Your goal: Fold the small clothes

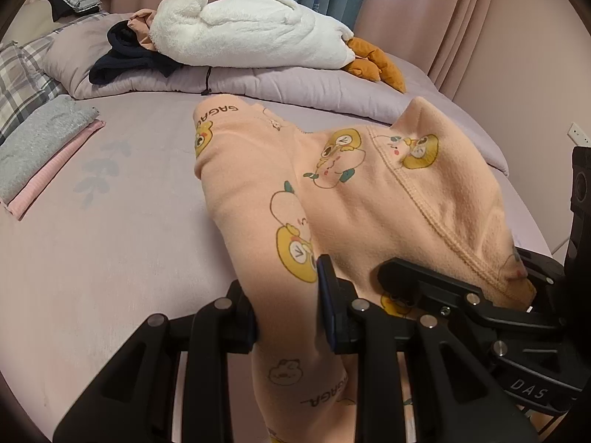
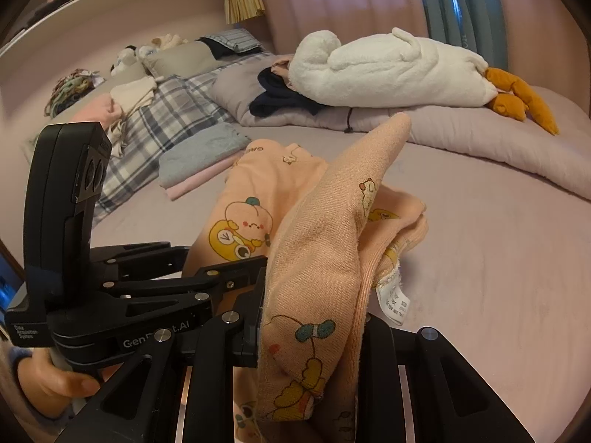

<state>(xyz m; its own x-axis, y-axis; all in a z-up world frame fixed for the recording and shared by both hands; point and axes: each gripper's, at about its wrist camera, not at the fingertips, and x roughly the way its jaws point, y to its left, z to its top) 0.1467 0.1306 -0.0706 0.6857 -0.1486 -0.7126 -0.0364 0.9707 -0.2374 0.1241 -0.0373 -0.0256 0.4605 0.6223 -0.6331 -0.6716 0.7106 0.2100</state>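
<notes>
A small peach garment [image 1: 369, 199] printed with yellow cartoon figures hangs bunched above the lilac bed [image 1: 110, 251]. My left gripper [image 1: 288, 310] is shut on one fold of it. My right gripper [image 2: 310, 317] is shut on another edge of the same garment [image 2: 317, 243], with its white care label [image 2: 394, 301] hanging to the right. The right gripper also shows in the left wrist view [image 1: 461, 295], close beside the left one. The left gripper shows in the right wrist view [image 2: 147, 280] at the left, held by a hand [image 2: 55, 384].
A folded grey and pink stack [image 1: 44, 155] lies on the bed at the left. A white plush goose [image 1: 251, 29] and dark clothes [image 1: 125, 59] rest on a rolled quilt [image 1: 295, 88] at the back. Plaid pillows [image 2: 155, 129] and a headboard shelf [image 2: 110, 11] stand far left.
</notes>
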